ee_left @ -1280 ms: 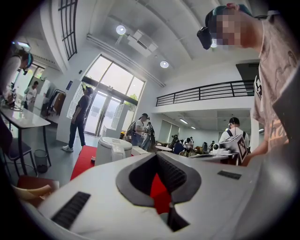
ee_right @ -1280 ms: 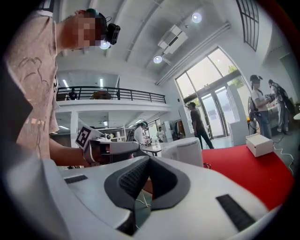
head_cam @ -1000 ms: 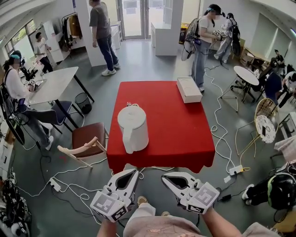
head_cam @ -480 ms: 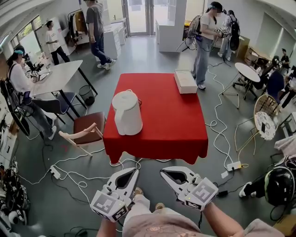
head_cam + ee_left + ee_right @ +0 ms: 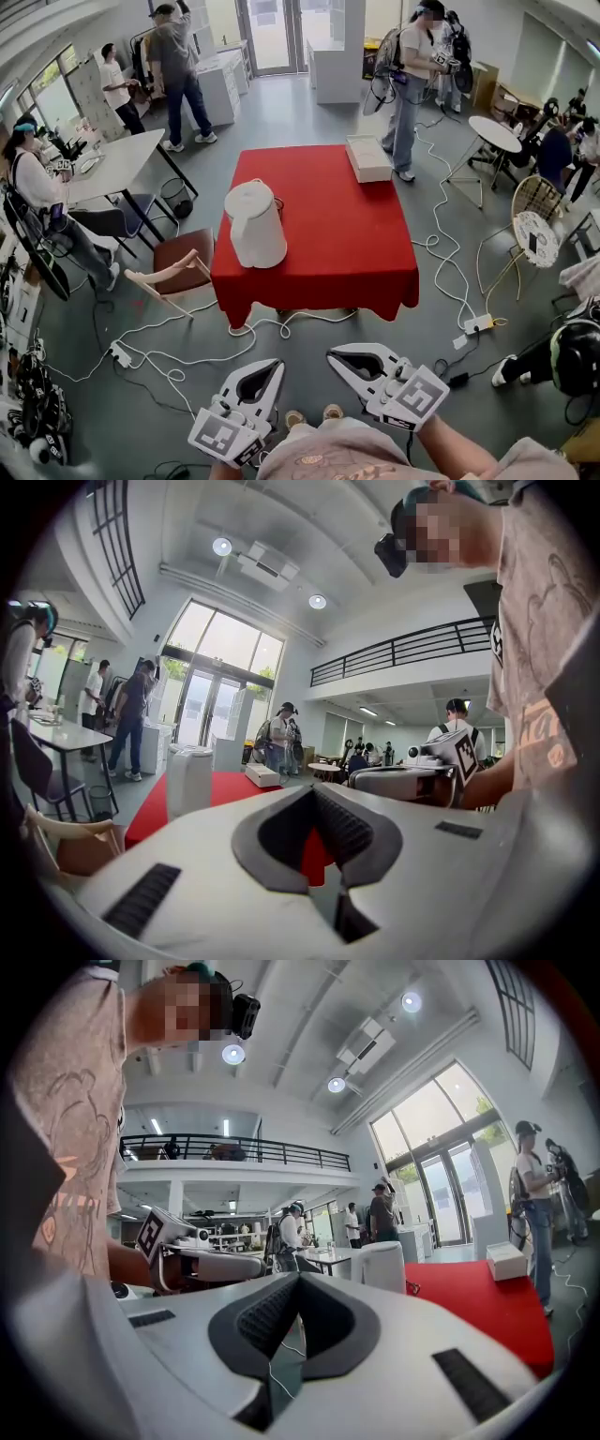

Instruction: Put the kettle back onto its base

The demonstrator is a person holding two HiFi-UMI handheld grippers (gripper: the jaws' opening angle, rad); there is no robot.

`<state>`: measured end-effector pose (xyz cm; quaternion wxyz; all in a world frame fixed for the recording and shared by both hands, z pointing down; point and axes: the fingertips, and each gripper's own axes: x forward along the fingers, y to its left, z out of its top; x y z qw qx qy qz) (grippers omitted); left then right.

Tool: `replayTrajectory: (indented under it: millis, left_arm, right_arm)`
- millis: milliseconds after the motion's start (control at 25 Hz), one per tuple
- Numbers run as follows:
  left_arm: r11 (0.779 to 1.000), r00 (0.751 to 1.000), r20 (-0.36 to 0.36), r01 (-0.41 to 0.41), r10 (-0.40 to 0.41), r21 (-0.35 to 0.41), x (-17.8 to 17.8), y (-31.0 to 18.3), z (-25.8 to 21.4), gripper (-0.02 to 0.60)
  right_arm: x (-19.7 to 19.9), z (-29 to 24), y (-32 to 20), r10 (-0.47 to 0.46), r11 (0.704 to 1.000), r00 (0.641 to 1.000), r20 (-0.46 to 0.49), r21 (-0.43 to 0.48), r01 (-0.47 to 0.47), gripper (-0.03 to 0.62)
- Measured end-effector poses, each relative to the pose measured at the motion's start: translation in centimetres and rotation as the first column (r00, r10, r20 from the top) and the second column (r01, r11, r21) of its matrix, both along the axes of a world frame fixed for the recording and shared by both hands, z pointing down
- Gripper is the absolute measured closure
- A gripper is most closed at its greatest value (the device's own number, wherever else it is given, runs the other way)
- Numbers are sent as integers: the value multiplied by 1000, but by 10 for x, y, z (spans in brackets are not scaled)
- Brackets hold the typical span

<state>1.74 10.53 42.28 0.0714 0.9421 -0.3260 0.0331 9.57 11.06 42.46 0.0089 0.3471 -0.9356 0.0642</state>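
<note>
Standing well back from the red table (image 5: 361,253), so neither claw has work: left gripper (image 5: 273,366) and right gripper (image 5: 335,355) are both pinched closed on nothing. The kettle (image 5: 255,225) sits upright on the table's left side, possibly on its base already; too small to tell.

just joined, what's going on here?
A person stands back from the red table with a gripper in each hand. The left gripper and right gripper are both shut and empty, held low and well short of the table. The white kettle stands upright near the table's left edge, untouched. A white box lies at the far right corner. Whether the kettle already sits on its base can't be made out from here.
</note>
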Motion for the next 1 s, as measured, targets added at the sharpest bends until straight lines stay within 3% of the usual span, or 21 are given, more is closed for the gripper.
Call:
replayTrajectory:
  millis: [280,520,680,840,1000]
  left_arm:
    - [1000,1000,-2,-1,1,22,-20,13,-6,583]
    - [998,999,6,-39,39,50,-24,22,-14,583]
    - [998,999,-14,-40,41,58,-26,22,-19,583]
    - [996,999,-26,-41,43,76,-26,20,-24,583]
    - [995,998,-33,-44,47,88,-25,18,-27,583]
  right_arm:
    - [-22,1,14,9,1000,1000,6,14,-9,586]
    - [-43,-15,22,53,997,997,-51,57,-50,586]
    - [-49,-31,22,71,988,997,12,135,-72,586]
    - [-50,-25,29,76,993,997,-13,87,-74,586]
    - [-48,-22,28,95,991,995,-34,99,-92,588]
